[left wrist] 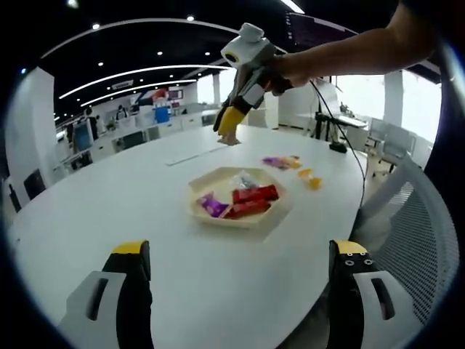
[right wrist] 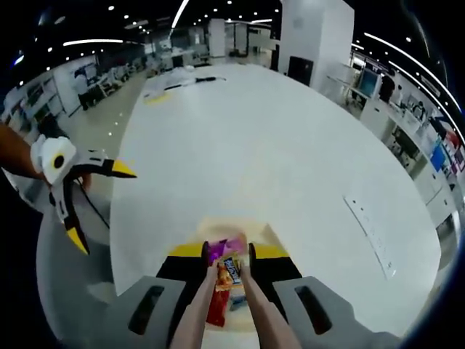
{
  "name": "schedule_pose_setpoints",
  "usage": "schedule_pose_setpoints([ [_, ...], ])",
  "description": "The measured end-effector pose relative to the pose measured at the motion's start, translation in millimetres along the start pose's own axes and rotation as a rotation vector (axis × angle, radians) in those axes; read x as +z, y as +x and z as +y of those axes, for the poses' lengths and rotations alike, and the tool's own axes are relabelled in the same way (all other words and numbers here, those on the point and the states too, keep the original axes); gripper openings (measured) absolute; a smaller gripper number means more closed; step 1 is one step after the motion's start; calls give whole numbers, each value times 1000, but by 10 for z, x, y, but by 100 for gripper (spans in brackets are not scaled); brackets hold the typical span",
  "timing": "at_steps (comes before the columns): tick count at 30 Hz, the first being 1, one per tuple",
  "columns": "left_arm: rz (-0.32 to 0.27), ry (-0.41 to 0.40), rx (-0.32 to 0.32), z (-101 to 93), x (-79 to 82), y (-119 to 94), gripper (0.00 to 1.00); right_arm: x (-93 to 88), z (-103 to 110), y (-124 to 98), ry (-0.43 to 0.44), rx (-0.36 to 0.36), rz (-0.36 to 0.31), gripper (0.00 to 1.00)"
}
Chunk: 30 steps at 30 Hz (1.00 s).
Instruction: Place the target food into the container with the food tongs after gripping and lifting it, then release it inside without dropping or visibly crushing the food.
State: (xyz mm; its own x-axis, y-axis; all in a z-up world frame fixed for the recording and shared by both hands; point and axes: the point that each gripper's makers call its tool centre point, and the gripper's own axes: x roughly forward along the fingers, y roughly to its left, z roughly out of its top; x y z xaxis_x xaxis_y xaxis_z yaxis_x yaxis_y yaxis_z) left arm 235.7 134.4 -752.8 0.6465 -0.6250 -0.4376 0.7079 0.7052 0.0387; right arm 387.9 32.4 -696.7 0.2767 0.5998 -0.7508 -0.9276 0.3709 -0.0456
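Observation:
A cream hexagonal tray (left wrist: 200, 205) on the white table holds red, purple and silver snack packets. Beyond it lie loose packets (left wrist: 282, 162), purple, orange and yellow. My left gripper (left wrist: 240, 253) is low near the table's front, open wide and holding nothing. In the right gripper view it appears at the left (right wrist: 98, 207), also open. My right gripper (right wrist: 229, 251) is shut on tan food tongs (right wrist: 256, 309). The tongs pinch an orange and blue packet (right wrist: 229, 272) over the tray (right wrist: 263, 231). A hand holds the right gripper (left wrist: 227, 122) high behind the tray.
The white oval table (left wrist: 131, 189) has wide bare areas left of the tray. A mesh chair (left wrist: 414, 218) stands at its right edge. Dark cables and a stand (left wrist: 336, 145) sit at the far right. A flat white strip (right wrist: 370, 233) lies on the table.

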Motion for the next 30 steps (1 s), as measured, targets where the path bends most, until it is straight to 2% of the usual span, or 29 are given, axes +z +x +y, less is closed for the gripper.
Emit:
schedule_pose_setpoints([
  [21,4,-3,-4,-9,-8,1,100,-25,-18,-71,25,-1,-5,25],
  [30,13,0,-3,-9,-23,5,100,-254,-121,-233,43,-12,14,25],
])
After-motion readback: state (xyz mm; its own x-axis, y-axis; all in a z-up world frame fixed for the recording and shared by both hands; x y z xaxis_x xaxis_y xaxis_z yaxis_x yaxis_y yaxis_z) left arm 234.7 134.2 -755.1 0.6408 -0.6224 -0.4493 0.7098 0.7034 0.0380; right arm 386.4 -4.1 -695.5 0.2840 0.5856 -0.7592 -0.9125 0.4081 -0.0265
